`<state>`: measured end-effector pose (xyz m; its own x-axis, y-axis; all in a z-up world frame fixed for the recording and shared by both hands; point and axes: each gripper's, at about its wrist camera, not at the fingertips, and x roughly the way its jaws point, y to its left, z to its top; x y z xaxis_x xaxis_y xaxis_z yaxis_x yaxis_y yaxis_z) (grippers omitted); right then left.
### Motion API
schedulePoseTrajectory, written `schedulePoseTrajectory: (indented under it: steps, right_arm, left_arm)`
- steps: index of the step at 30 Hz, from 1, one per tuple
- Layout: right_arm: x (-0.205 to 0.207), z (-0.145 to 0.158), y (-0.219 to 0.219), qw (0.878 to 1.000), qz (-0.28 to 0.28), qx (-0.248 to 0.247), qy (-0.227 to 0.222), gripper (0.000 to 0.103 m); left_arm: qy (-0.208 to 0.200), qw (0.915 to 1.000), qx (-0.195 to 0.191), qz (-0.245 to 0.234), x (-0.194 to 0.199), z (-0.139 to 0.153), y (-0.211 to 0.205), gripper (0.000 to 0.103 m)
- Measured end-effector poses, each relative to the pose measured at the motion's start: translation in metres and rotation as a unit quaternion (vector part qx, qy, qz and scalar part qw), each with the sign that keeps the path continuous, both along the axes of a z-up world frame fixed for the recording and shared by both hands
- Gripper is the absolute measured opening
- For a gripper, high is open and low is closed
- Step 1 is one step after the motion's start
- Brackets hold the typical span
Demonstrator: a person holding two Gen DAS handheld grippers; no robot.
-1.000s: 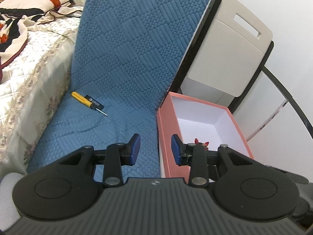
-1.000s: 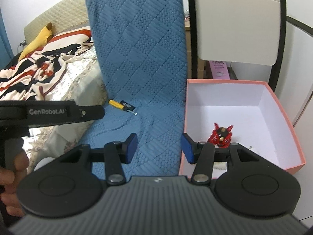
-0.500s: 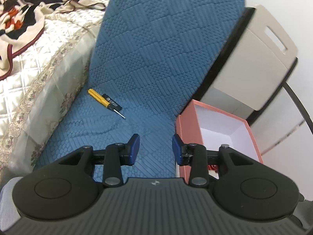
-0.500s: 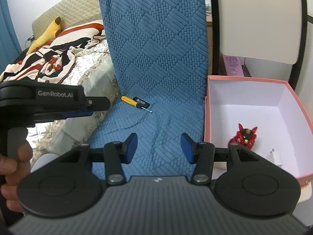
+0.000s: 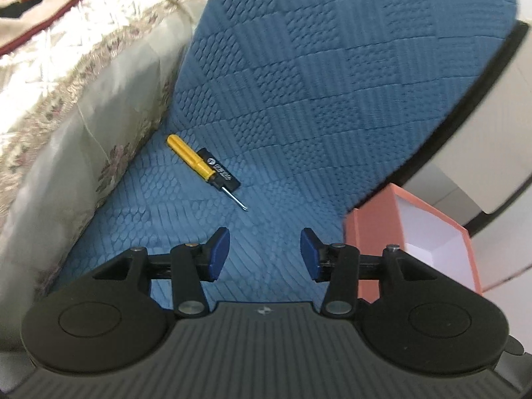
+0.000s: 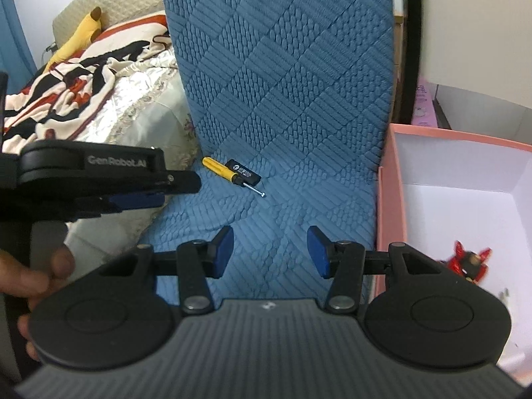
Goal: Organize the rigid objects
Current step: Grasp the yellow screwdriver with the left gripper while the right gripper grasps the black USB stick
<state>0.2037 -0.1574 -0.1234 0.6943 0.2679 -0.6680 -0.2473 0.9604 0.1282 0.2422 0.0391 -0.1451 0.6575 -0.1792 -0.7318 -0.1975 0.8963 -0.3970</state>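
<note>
A yellow-handled screwdriver (image 5: 196, 163) (image 6: 222, 169) lies on the blue quilted chair seat (image 5: 266, 206), with a small black flat item (image 5: 221, 173) (image 6: 244, 173) right beside it. My left gripper (image 5: 264, 254) hovers over the seat short of the screwdriver, its jaws opening with nothing between them. It also shows from the side in the right wrist view as the left gripper (image 6: 133, 196), held by a hand (image 6: 36, 276). My right gripper (image 6: 270, 251) stands open and empty above the seat. A pink box (image 6: 392, 219) (image 5: 369, 232) to the right holds a red figurine (image 6: 470, 261).
A bed with a cream quilted cover (image 5: 66, 76) borders the chair on the left, with a striped blanket (image 6: 73, 93) and a yellow plush toy (image 6: 79, 38) on it. The chair's tall blue backrest (image 6: 282, 66) rises behind the screwdriver. A beige cabinet (image 5: 492, 133) stands behind the box.
Both grippers moved left and forward, down toward the seat; the screwdriver looks closer and the box slid to the right. The left gripper's jaws have widened.
</note>
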Motion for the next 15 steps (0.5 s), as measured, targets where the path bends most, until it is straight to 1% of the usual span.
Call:
schedulePoseTrajectory:
  steps: [6,11,15]
  right_arm:
    - [0.043,-0.023,0.013,1.0,0.004,-0.002,0.015,0.052]
    - [0.076,-0.043,0.024,1.0,0.007,-0.008,0.025,0.052]
    - [0.103,-0.06,0.031,0.999,0.006,-0.008,0.032,0.052]
  left_arm:
    - [0.02,0.9996,-0.008,0.016,0.046,-0.039,0.024,0.053]
    - [0.032,0.9991,-0.01,0.028,0.076,-0.069,0.044,0.053]
    - [0.041,0.9981,-0.02,0.042,0.099,-0.09,0.062,0.053]
